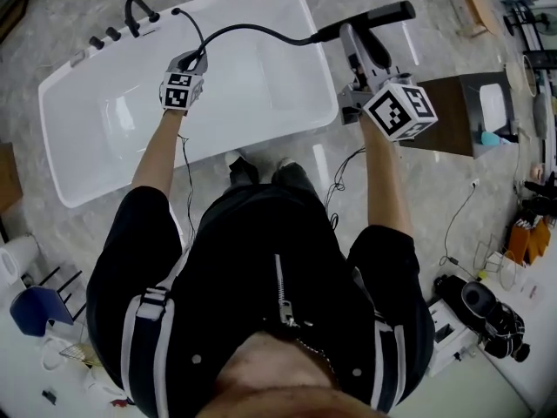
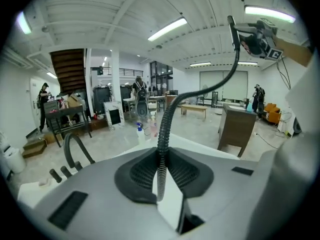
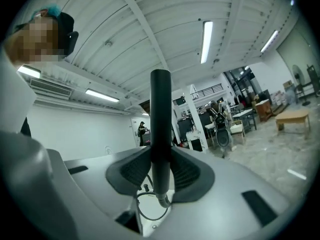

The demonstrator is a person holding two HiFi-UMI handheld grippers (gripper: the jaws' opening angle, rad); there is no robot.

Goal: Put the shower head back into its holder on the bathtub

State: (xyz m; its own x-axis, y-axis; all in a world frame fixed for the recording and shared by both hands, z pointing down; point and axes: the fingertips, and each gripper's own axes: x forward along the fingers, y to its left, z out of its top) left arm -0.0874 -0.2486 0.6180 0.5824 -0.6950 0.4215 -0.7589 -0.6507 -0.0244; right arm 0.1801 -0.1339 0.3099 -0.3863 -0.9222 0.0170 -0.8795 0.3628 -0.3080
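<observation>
Over bathtub (image 1: 130, 120), shower head (image 3: 160, 114) sits clamped between right gripper (image 3: 161, 171) jaws.

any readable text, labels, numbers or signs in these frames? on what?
No readable text in any view.
Marker cubes: black-and-white square patterns only, no characters.
Bottles at the bathtub's far edge: labels too small to read.

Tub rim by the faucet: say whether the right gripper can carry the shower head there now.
Probably yes. The right gripper, shut on the shower head, is at the bathtub's other end with nothing standing between it and the faucet; only the left gripper, clamped on the hose, sits near that path.
</observation>
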